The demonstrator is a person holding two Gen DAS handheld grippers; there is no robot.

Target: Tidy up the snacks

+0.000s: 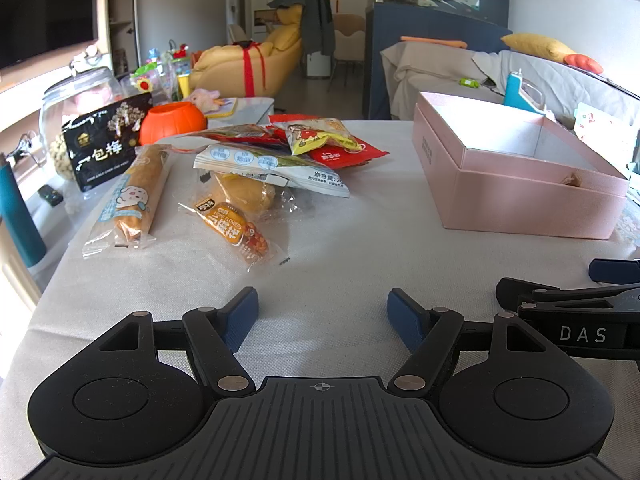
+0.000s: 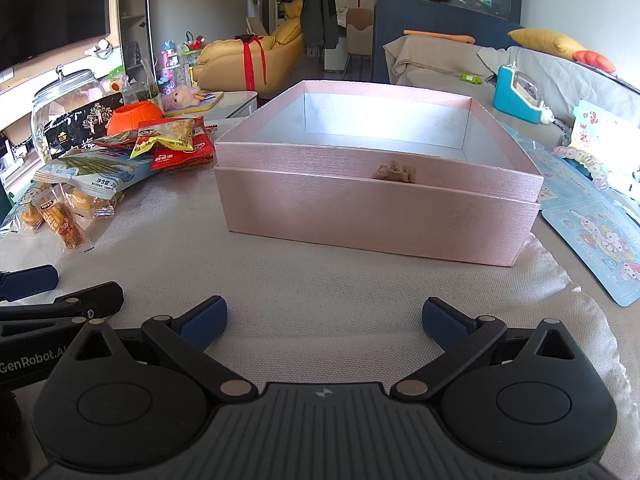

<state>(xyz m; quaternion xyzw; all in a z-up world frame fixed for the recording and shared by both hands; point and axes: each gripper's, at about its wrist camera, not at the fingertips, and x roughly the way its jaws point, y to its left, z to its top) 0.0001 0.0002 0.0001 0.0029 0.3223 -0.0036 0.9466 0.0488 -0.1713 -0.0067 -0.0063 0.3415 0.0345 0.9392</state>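
From my left wrist cam: my left gripper (image 1: 322,320) is spread wide with nothing between the blue pads, just hanging over the pale woven tablecloth (image 1: 340,248). The snacks sit in a loose heap ahead and a bit left. Nearest is a small orange clear-wrapped pack (image 1: 234,230), long axis running diagonally from far-left to near-right. Left of it, a long bread stick in a clear blue-printed wrapper (image 1: 134,196) lies with its length pointing away from me, leaning slightly right at the far end. Behind those, a white-and-blue flat packet (image 1: 276,170) lies crosswise, on top of a round bun.

Right wrist cam: my right gripper (image 2: 324,320) is also wide open and empty, aimed straight at the open pink cardboard box (image 2: 372,216), which looks empty inside.

So I'd say nothing's sorted yet. Next move is probably left hand forward to the orange pack, turning the wrist so the pads close across its narrow width.
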